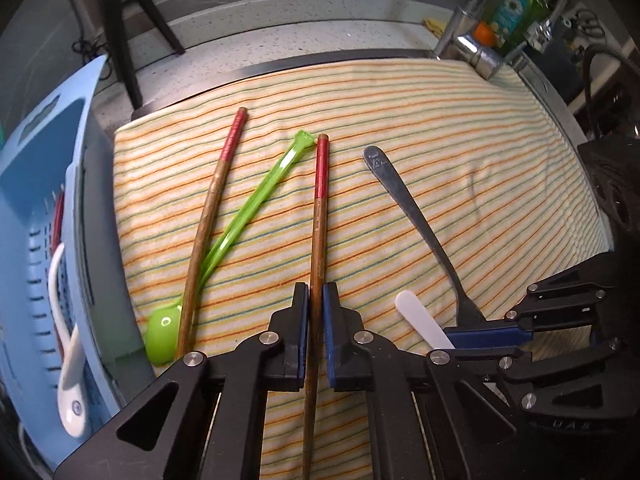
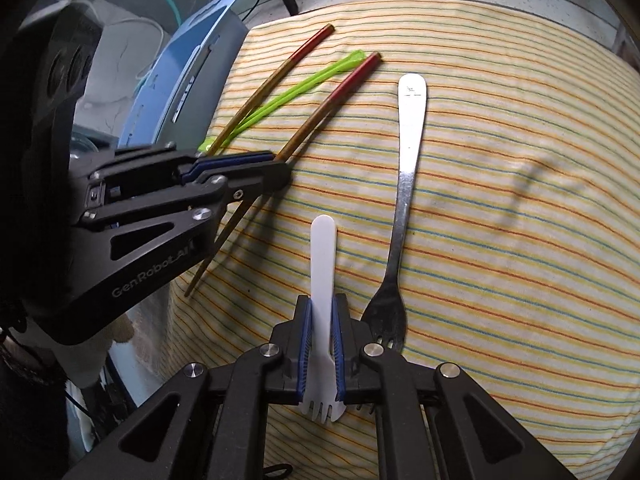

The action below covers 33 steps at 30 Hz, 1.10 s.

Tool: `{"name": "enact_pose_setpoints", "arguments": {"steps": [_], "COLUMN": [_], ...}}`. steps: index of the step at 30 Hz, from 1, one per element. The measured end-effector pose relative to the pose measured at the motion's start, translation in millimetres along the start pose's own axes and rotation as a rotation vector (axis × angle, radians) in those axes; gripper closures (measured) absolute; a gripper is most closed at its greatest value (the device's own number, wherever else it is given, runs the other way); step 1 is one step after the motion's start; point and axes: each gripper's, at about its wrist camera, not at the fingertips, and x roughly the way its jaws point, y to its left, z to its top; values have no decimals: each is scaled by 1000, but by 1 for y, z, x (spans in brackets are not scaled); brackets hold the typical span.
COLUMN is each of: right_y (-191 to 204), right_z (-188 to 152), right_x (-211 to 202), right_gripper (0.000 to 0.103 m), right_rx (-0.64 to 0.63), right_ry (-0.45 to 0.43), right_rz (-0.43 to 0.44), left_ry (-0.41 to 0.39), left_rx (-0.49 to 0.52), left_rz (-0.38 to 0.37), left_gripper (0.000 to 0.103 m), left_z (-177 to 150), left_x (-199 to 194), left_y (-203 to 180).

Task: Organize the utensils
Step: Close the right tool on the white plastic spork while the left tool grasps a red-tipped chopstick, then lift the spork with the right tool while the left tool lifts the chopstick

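Note:
My left gripper (image 1: 315, 304) is shut on a red-tipped wooden chopstick (image 1: 319, 216) that lies on the striped cloth (image 1: 460, 120). A second chopstick (image 1: 212, 208) lies to its left across a green plastic spoon (image 1: 240, 216). My right gripper (image 2: 321, 316) is shut on a white plastic fork (image 2: 323, 264), tines toward the camera. A metal fork (image 2: 404, 184) lies just right of it on the cloth (image 2: 520, 240). The left gripper (image 2: 276, 164) shows in the right wrist view, the right gripper (image 1: 490, 334) in the left wrist view.
A blue slotted utensil basket (image 1: 36, 184) stands left of the cloth, holding a white spoon (image 1: 70, 360) and red utensils. A tripod leg (image 1: 120, 40) stands at the back left. A shiny metal holder with bottles (image 1: 500, 20) is at the back right.

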Motion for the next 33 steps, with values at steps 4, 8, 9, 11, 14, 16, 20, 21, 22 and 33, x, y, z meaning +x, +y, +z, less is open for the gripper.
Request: {"name": "enact_pose_setpoints", "arguments": {"steps": [4, 8, 9, 11, 14, 16, 20, 21, 22, 33], "right_y": [-14, -17, -16, -22, -21, -20, -19, -17, -17, -22], "right_z": [2, 3, 4, 1, -1, 0, -2, -1, -1, -1], "right_x": [-2, -2, -2, -9, -13, -11, -16, -15, -16, -18], "right_gripper": [94, 93, 93, 94, 94, 94, 94, 94, 93, 94], "right_rx": [77, 106, 109, 109, 113, 108, 97, 99, 99, 126], "right_ry": [-13, -29, -32, -44, -53, -47, -56, -57, -58, -79], "right_rz": [59, 85, 91, 94, 85, 89, 81, 83, 84, 68], "left_ry": [-30, -63, -71, -88, -87, -93, -91, -83, -72, -61], "left_rx": [-77, -144, -150, -171, -190, -182, -143, -131, -111, -50], "left_rz": [-40, -75, -75, -79, -68, -65, -31, -16, -6, 18], "left_gripper": [97, 98, 98, 98, 98, 98, 85, 83, 83, 97], "left_z": [-17, -36, -39, -45, -49, -47, -35, -30, -26, 1], "left_x": [-8, -15, -17, -19, -15, -17, -16, -11, -7, 5], "left_y": [9, 11, 10, 8, 10, 8, 6, 4, 2, -2]}}
